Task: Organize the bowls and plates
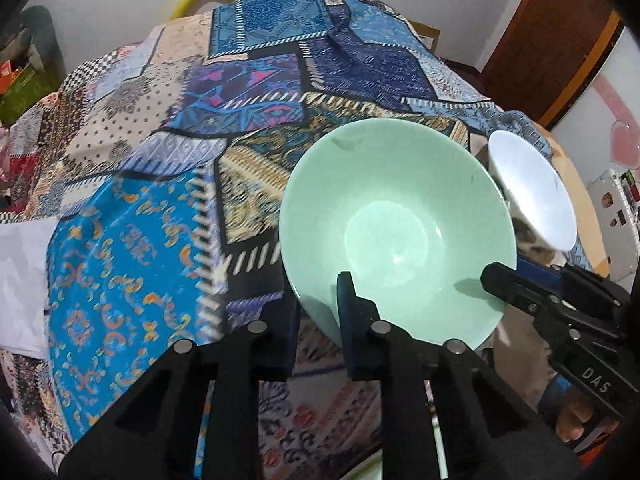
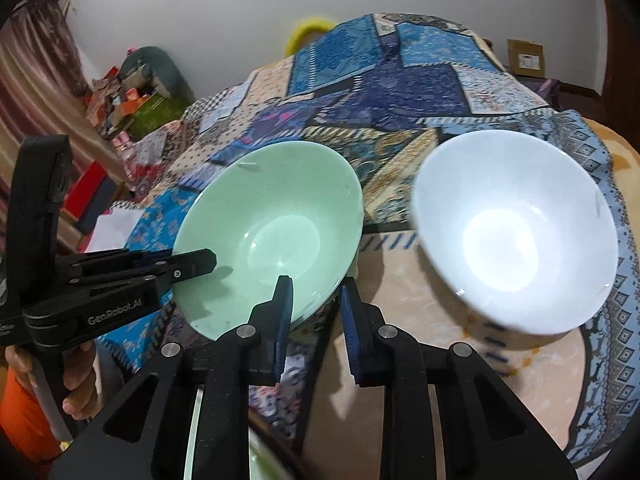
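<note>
A mint green bowl (image 1: 396,232) is held tilted above the patchwork cloth; it also shows in the right wrist view (image 2: 272,240). My left gripper (image 1: 320,304) is shut on its near rim, one finger inside and one outside. My right gripper (image 2: 316,300) straddles the bowl's opposite rim with its pads close around it; in the left wrist view it comes in from the right (image 1: 504,284). A white bowl (image 2: 516,232) sits to the right on the beige blanket; it also shows in the left wrist view (image 1: 532,188).
The patchwork cloth (image 1: 160,160) covers a raised, rounded surface. A pale green plate edge (image 2: 196,432) shows under the right gripper. Boxes and clutter (image 2: 120,108) stand at the far left. A brown door (image 1: 552,32) is at the right.
</note>
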`<state>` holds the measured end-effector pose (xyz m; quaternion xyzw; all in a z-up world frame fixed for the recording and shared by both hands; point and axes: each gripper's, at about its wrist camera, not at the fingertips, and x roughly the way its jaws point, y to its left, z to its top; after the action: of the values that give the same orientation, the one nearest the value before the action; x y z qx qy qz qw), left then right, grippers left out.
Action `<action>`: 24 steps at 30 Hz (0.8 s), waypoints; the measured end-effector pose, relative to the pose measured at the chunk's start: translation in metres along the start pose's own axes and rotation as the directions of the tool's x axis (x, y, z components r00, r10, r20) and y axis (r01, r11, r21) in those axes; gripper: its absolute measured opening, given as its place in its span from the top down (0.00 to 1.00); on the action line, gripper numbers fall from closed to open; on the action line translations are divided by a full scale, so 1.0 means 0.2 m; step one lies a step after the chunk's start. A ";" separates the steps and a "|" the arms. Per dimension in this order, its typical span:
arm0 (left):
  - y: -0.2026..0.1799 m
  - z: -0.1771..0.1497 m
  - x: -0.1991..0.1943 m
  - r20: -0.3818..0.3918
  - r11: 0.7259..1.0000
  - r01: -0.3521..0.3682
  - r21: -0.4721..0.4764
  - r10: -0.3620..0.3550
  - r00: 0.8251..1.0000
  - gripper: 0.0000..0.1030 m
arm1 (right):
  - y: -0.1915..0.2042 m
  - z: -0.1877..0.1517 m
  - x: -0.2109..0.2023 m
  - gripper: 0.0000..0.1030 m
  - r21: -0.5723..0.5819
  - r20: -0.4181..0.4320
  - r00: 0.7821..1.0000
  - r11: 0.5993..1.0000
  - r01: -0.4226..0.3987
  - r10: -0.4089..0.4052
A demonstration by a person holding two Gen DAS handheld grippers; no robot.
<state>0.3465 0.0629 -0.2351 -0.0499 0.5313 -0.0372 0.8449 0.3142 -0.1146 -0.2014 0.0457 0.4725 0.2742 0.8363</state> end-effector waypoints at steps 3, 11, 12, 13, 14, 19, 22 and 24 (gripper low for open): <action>0.05 -0.04 -0.02 -0.011 1.000 -0.005 -0.006 0.005 1.000 0.82 | 0.05 -0.01 0.00 0.79 -0.040 -0.014 1.000 0.999 -0.021 0.020; 0.06 -0.05 -0.03 0.005 1.000 -0.003 -0.014 0.003 1.000 0.82 | 0.04 0.08 0.00 0.79 -0.055 0.021 0.999 0.998 0.041 -0.040; 0.06 -0.05 -0.03 0.009 1.000 -0.008 -0.011 0.008 1.000 0.82 | 0.04 0.09 0.01 0.79 -0.057 0.021 0.999 0.997 0.051 -0.050; 0.05 -0.05 -0.02 0.010 1.000 -0.009 -0.010 0.009 1.000 0.82 | 0.03 0.11 0.03 0.79 -0.059 0.018 0.998 0.996 0.064 -0.063; 0.06 -0.05 -0.02 0.011 1.000 -0.009 -0.010 0.009 1.000 0.82 | 0.03 0.12 0.05 0.79 -0.060 0.012 0.998 0.996 0.065 -0.065; 0.06 -0.03 -0.01 0.008 1.000 -0.001 -0.012 0.001 1.000 0.82 | 0.01 0.14 0.15 0.79 -0.046 -0.032 0.998 0.997 0.053 -0.055; 0.06 -0.02 0.00 0.012 1.000 0.003 -0.010 -0.002 1.000 0.82 | 0.02 0.12 0.17 0.85 -0.047 -0.040 0.998 0.998 0.046 -0.048; 0.05 -0.02 -0.01 0.021 1.000 -0.003 -0.005 0.003 1.000 0.82 | 0.02 0.11 0.16 0.85 -0.057 -0.035 0.998 0.997 0.057 -0.059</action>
<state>0.3412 0.0722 -0.2359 -0.0518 0.5223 -0.0341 0.8505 0.3438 -0.0900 -0.2125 0.0034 0.4808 0.2639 0.8362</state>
